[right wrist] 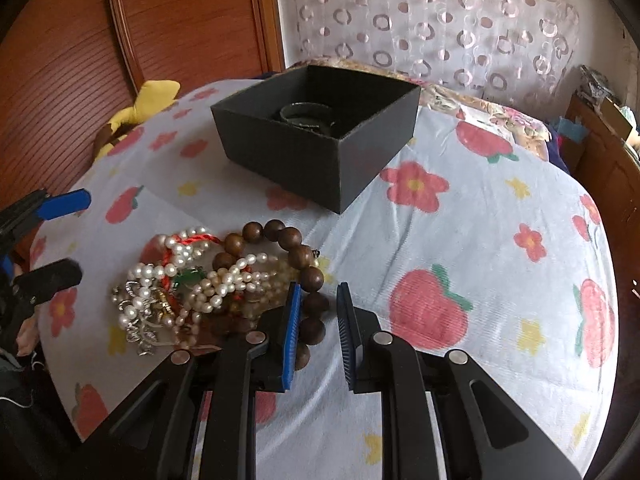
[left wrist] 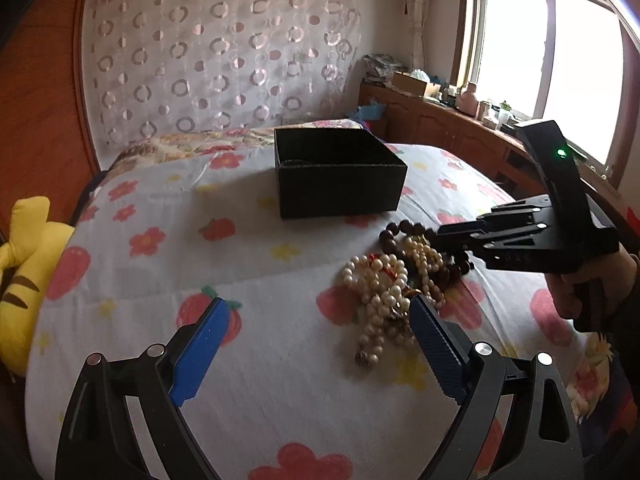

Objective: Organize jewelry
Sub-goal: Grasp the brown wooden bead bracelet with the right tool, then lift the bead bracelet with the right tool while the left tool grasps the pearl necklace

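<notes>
A tangled pile of jewelry [left wrist: 394, 280] lies on the floral bedsheet: pearl strands [right wrist: 208, 280], a brown wooden bead bracelet [right wrist: 296, 248], a red cord and silver pieces. An open black box [left wrist: 340, 172] stands behind it, with a dark bangle [right wrist: 306, 114] inside. My left gripper [left wrist: 316, 328] is open, its right finger beside the pile. My right gripper [right wrist: 320, 308] is narrowly open over the wooden beads at the pile's right edge, holding nothing; it also shows in the left wrist view [left wrist: 452, 240].
A yellow striped plush toy [left wrist: 24, 264] lies at the bed's left edge. A wooden headboard [right wrist: 160, 20] and a patterned curtain [left wrist: 224, 60] stand behind. A cluttered wooden cabinet [left wrist: 440, 116] runs under the window on the right.
</notes>
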Demonstrator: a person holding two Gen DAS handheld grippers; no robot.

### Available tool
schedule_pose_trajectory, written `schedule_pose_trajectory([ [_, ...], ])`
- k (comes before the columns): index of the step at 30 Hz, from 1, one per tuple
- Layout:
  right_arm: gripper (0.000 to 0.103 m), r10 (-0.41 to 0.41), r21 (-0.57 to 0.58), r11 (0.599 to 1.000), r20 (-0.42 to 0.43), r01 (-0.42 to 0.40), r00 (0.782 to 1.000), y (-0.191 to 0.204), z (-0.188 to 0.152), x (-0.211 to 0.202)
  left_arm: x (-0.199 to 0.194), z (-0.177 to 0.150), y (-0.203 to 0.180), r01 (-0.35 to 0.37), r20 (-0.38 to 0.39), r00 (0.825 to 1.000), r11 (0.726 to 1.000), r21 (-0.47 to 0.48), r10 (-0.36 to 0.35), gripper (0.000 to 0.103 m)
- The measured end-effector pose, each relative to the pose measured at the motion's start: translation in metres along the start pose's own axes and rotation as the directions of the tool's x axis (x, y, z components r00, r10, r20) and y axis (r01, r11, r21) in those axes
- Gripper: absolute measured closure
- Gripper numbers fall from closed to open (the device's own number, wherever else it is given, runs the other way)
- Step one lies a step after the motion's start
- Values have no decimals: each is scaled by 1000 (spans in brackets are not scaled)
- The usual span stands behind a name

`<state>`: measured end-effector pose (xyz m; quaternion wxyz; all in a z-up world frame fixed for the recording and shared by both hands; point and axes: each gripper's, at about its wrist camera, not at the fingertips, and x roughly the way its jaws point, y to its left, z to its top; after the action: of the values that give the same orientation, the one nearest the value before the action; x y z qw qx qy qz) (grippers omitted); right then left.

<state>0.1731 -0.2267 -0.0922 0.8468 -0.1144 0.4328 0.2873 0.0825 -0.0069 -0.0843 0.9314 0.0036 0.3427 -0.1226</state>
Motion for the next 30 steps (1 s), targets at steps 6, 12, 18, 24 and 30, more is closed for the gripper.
schedule_pose_trajectory([
  [6,88,18,-21,1000,3,-17,1000,5,5,-3,-2,-2,-2,10,-4,1000,1000,1,-10,15],
  [12,88,16,-37,999,161,-11,987,13,7,-56,2,-3,-4,11,-19,1000,1000,6,-10,15],
  [18,88,18,-69,998,255,0,967,20,18,-105,4,-3,-7,11,-25,1000,1000,9,-11,15],
  [24,88,28,-74,997,311,-5,950,20,26,-133,5,-3,-7,12,-22,1000,1000,7,-12,15],
  [30,88,28,-85,996,351,2,936,21,31,-155,3,-3,-7,17,-18,1000,1000,6,-17,15],
])
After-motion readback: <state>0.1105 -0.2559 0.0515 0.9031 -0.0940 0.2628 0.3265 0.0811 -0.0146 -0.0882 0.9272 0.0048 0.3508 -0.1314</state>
